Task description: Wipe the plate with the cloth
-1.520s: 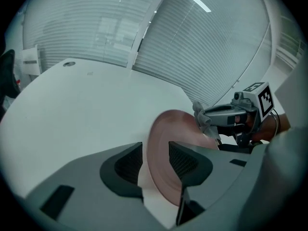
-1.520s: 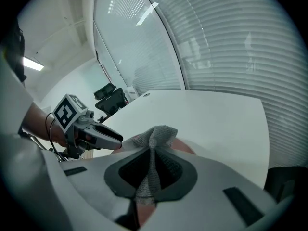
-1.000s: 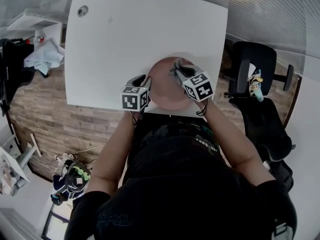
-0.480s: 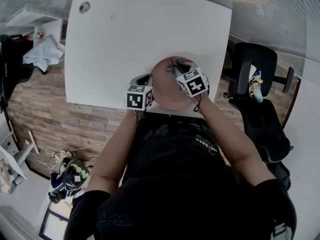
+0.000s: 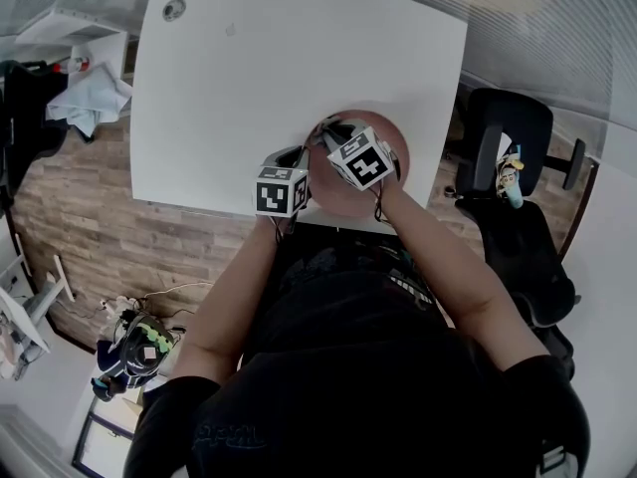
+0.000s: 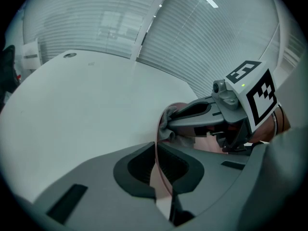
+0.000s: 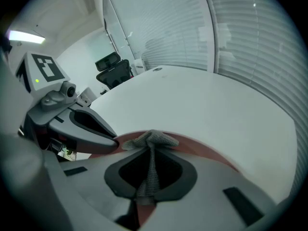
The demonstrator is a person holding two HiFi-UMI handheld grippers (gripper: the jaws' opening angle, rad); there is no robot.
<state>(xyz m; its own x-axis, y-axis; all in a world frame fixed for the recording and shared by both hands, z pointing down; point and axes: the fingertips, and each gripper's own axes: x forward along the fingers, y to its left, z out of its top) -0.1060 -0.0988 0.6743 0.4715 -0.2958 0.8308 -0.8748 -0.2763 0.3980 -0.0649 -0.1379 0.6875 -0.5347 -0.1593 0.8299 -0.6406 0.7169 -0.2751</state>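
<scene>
A pink plate (image 5: 383, 137) lies near the white table's front edge. My left gripper (image 5: 302, 163) is at the plate's left rim. Its jaws have just been closing, and in the left gripper view the left gripper (image 6: 156, 152) is shut with that thin rim pinched between the pads. My right gripper (image 5: 326, 133) reaches over the plate (image 7: 207, 153) and is shut on a grey cloth (image 7: 153, 139), whose bunched end presses on the plate close to the left gripper's fingers (image 7: 91, 129). The cloth (image 6: 167, 121) also shows beside the right gripper's fingers (image 6: 202, 110).
The white table (image 5: 279, 68) spreads beyond the plate, with a round cable hole (image 5: 174, 8) at its far left corner. A black office chair (image 5: 510, 127) stands to the right. A light blue rag (image 5: 95, 98) lies on a shelf at the left.
My right gripper has slid left across the plate with the cloth and rolled a little. The left gripper has stayed at the plate's left rim.
</scene>
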